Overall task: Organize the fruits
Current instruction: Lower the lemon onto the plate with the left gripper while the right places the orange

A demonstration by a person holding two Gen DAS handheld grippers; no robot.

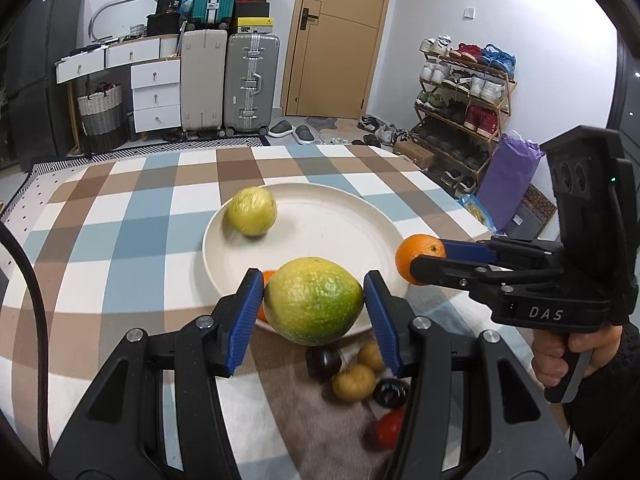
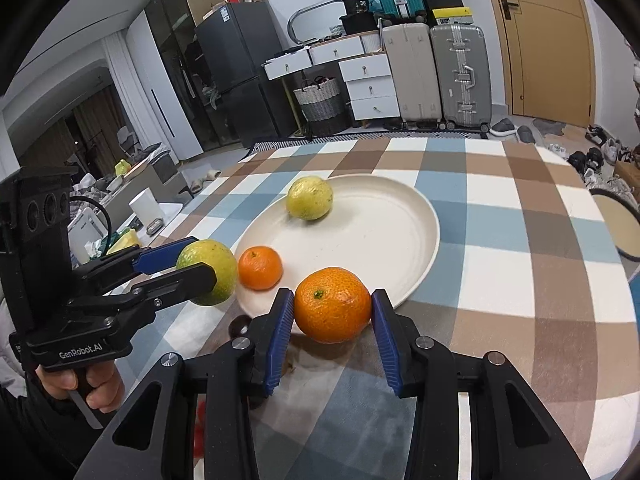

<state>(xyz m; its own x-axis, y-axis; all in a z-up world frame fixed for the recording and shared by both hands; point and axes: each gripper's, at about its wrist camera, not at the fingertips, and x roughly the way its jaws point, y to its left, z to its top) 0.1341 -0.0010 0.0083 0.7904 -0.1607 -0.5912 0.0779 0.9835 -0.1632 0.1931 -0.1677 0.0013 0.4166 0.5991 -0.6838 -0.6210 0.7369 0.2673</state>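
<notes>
My left gripper (image 1: 314,300) is shut on a green-yellow citrus fruit (image 1: 313,301), held above the near rim of the cream plate (image 1: 344,220). My right gripper (image 2: 332,312) is shut on an orange (image 2: 333,305), also just above the plate's near edge. Each gripper shows in the other view: the right one with its orange (image 1: 420,258), the left one with its green fruit (image 2: 208,272). A yellow-green fruit (image 1: 253,211) lies at the plate's far left. A small tangerine (image 2: 260,267) rests on the plate's near left part.
Loose fruit lies on the checked tablecloth (image 1: 120,240) below my left gripper: two small yellow-brown fruits (image 1: 354,382), dark round ones (image 1: 323,362) and a red one (image 1: 390,428). A person's hand (image 1: 560,354) grips the right handle. Suitcases, drawers and a shoe rack stand beyond the table.
</notes>
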